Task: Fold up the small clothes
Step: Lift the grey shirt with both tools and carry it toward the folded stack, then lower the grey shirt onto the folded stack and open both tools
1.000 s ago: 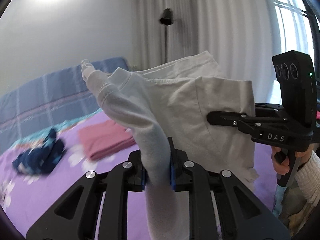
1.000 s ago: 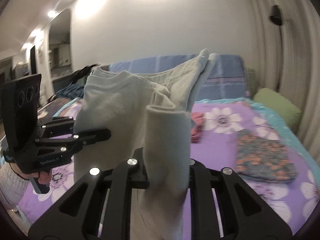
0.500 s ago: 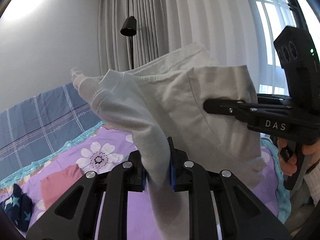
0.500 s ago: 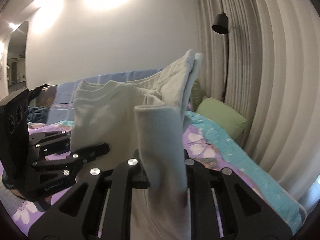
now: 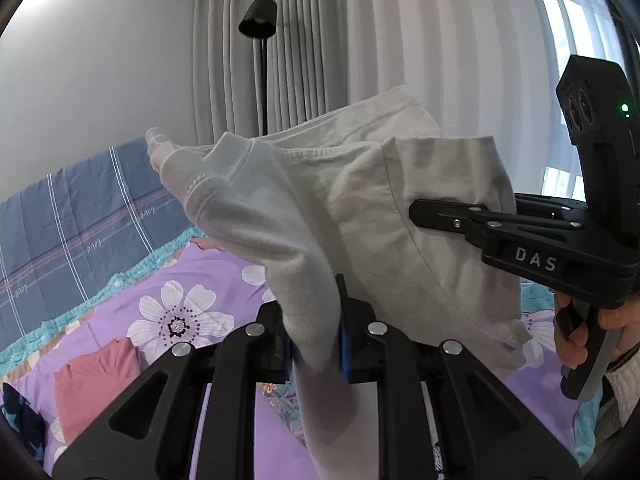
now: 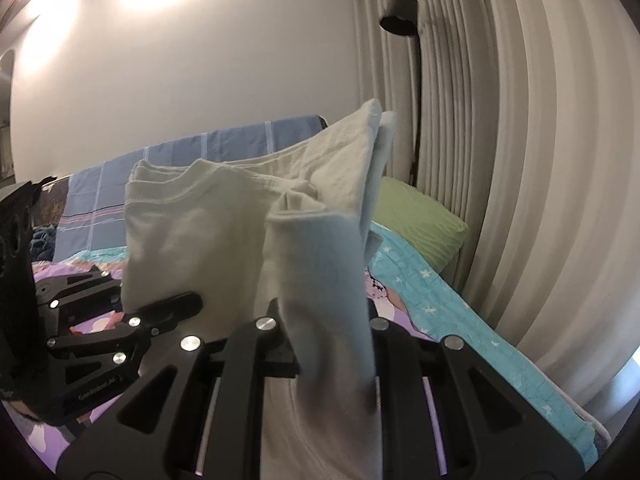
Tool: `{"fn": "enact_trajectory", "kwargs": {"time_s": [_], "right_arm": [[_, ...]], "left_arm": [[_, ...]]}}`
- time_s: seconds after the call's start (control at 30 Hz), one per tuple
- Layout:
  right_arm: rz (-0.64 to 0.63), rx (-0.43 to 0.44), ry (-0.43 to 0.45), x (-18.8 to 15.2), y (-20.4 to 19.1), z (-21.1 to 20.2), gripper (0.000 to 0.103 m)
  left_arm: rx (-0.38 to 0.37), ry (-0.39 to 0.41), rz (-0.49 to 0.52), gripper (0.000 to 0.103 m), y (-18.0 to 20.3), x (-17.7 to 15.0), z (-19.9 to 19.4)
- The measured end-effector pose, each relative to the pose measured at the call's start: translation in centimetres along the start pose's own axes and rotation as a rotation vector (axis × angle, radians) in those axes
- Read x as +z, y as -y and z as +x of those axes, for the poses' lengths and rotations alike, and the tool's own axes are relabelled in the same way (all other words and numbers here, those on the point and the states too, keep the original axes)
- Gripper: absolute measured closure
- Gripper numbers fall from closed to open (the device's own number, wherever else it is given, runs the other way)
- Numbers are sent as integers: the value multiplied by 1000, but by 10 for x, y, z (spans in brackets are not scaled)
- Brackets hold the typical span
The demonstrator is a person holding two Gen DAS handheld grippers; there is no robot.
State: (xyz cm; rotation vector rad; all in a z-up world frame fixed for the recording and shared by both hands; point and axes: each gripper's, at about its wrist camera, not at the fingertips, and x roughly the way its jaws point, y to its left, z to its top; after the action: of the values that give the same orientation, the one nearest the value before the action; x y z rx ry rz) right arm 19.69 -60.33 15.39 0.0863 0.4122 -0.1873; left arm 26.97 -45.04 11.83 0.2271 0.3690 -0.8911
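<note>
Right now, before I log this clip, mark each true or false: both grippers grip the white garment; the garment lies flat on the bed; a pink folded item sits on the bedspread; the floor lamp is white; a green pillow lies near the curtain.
1. Both the left gripper and the right gripper grip the white garment: true.
2. The garment lies flat on the bed: false, it hangs in the air above the bedspread.
3. A pink folded item sits on the bedspread: true.
4. The floor lamp is white: false, black.
5. A green pillow lies near the curtain: true.

The 2 wrist views look closely along their fingers, sharing the white shirt (image 5: 400, 208) and floor lamp (image 6: 402, 16).
</note>
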Motion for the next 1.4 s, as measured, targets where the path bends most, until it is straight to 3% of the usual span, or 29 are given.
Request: {"fn": "enact_trajectory", "kwargs": {"time_s": [0.1, 0.17, 0.2, 0.23, 0.27, 0.33, 0.47, 0.57, 0.83, 0.97, 1.03, 1.1, 1.17, 1.27, 1.4], "right_arm": [[9, -24, -17, -2, 4, 26, 89], [18, -47, -45, -4, 7, 52, 89], [28, -99, -97, -7, 12, 76, 83], [45, -159, -151, -10, 17, 94, 75], [62, -236, -207, -19, 21, 109, 64], [87, -326, -302, -45, 28, 131, 65], [71, -357, -531, -118, 33, 162, 60], [67, -361, -443, -152, 31, 151, 55], [117, -358, -409, -163, 43, 154, 54], [132, -431, -387, -165, 44, 148, 33], [140, -458, -392, -161, 42, 140, 30], [209, -469, -407, -157, 41, 116, 30], [278, -406, -380, -161, 41, 79, 30], [307, -372, -345, -172, 38, 29, 32], [294, -309, -254, -186, 15, -52, 26]], "left_arm": [[22, -27, -11, 86, -5, -1, 27], [77, -53, -20, 82, -13, -5, 50], [111, -76, -32, 68, -17, -10, 62], [168, -121, -49, 43, -23, -18, 79], [210, -169, -57, 37, -28, -27, 93], [229, -259, -44, 36, -32, -54, 113], [170, -406, 30, 29, -22, -119, 135], [188, -347, 32, 27, -17, -139, 129], [224, -332, 30, 27, -5, -149, 119], [256, -316, 9, 24, -5, -154, 120], [250, -309, -14, 24, -5, -152, 108], [188, -312, -57, 24, -9, -150, 90], [118, -300, -81, 23, -12, -150, 62], [79, -217, -75, 22, -12, -154, 11], [-3, -152, -176, 7, -10, -172, -52]]}}
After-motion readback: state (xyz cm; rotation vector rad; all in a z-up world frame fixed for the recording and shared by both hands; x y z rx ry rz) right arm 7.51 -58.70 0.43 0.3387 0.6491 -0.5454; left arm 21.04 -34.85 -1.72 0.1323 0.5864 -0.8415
